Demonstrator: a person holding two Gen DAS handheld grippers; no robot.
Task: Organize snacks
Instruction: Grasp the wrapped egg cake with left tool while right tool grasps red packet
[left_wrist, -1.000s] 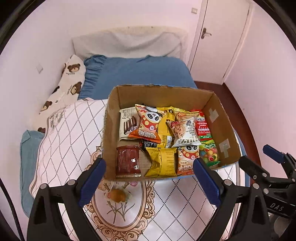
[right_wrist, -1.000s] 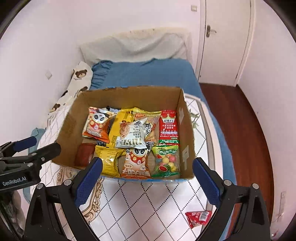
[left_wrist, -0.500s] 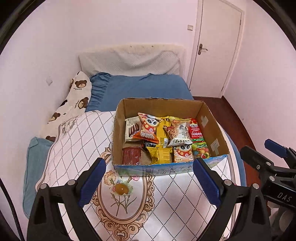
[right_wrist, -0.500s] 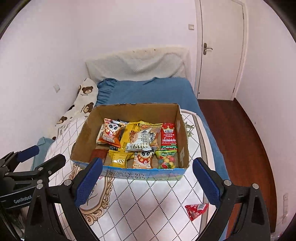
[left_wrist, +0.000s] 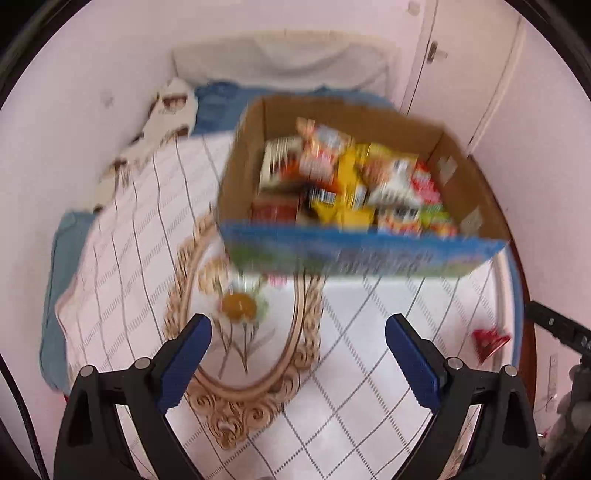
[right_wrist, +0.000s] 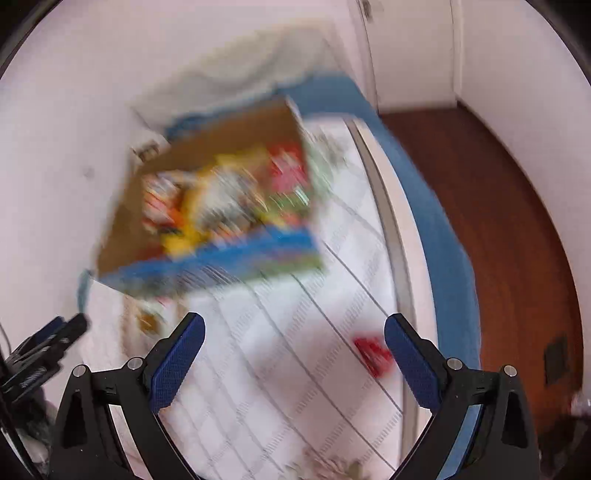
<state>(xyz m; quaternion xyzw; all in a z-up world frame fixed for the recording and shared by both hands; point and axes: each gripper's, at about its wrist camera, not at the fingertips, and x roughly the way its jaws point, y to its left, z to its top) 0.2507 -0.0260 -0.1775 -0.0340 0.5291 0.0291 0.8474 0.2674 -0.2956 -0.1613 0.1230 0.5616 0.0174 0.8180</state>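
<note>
Nearest the right-hand camera, the right gripper hung with its blue pads wide apart and nothing between them; the left gripper was just as wide and just as empty. Both views were smeared with motion blur, so fine detail was lost.

Just beyond the right gripper's right pad lay a small red packet on the white quilt, close to the quilt's right edge and well apart from the other snacks. A round yellow sweet sat on the quilt just ahead of the left gripper, near the front wall of the box.

Farther off stood the cardboard box, open-topped with a blue printed front, already packed with bright snack bags. Behind it were the blue bed sheet and the door.

The step in hand looked like fetching the stray red packet with the right gripper. To do it well, the gripper should probably slow until the view steadies, centre the packet between the pads, come down low enough to catch the thin wrapper without pinching the quilt, then close gently. The packet will likely crumple and could slip, so a grip across its middle seems safest before carrying it to the box.
</note>
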